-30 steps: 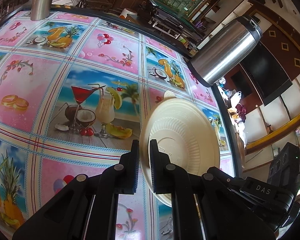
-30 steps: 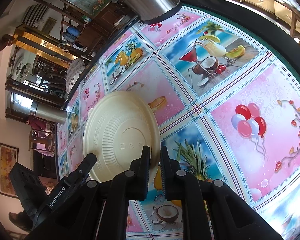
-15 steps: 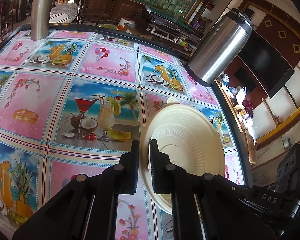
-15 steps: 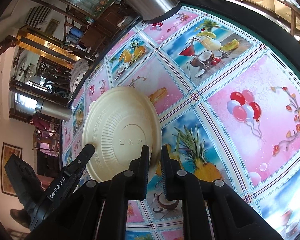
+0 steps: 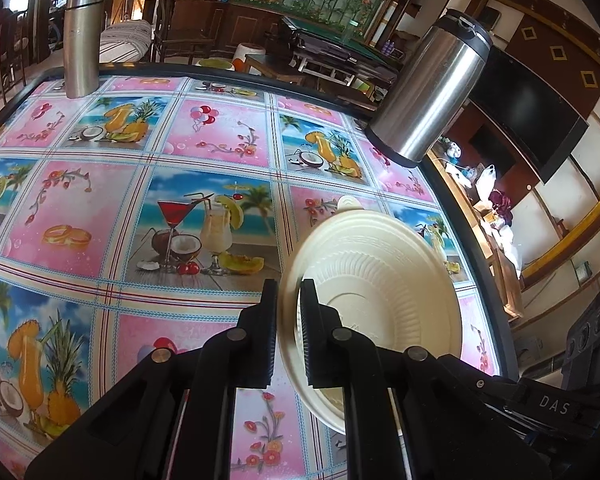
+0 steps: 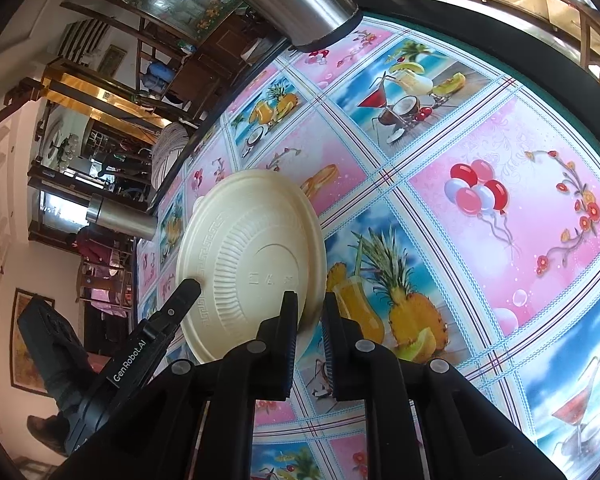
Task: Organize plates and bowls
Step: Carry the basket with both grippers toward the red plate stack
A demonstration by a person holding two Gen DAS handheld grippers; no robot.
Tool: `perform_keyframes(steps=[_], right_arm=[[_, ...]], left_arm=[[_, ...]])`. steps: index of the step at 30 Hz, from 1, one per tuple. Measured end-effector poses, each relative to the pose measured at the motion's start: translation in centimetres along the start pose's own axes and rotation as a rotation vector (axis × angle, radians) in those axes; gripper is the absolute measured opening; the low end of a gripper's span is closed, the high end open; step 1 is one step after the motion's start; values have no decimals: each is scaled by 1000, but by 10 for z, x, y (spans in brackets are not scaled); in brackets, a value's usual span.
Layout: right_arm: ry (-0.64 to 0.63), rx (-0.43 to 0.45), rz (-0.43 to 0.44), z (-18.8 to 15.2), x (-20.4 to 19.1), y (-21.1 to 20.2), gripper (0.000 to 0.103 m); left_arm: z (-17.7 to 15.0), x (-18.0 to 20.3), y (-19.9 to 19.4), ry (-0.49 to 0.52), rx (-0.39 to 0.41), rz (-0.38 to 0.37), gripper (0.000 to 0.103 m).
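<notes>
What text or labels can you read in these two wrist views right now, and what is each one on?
"DAS": on the right gripper, at the lower right of the left wrist view.
"GenRobot.AI": on the left gripper, at the lower left of the right wrist view.
Embossed marks on the cream plate: too faint to read.

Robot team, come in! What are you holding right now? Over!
Left tool and right tool: each shut on a rim of the cream plate, held tilted above the table. Big steel flask and slim steel bottle stand at the far edge.
</notes>
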State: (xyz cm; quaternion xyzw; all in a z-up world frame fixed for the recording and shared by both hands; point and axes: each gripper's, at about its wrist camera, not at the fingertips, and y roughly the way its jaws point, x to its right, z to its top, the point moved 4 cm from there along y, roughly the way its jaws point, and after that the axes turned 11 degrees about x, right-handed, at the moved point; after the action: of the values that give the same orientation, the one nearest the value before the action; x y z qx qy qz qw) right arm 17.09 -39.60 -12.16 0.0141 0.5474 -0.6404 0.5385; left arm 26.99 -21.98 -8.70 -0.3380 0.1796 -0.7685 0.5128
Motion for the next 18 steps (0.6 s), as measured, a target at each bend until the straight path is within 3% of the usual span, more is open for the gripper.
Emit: perform_keyframes(steps=[18], right_arm=[[-47, -44, 77, -65, -39, -25, 13]], left_arm=[[-32, -59, -75, -42, 33, 81, 8]])
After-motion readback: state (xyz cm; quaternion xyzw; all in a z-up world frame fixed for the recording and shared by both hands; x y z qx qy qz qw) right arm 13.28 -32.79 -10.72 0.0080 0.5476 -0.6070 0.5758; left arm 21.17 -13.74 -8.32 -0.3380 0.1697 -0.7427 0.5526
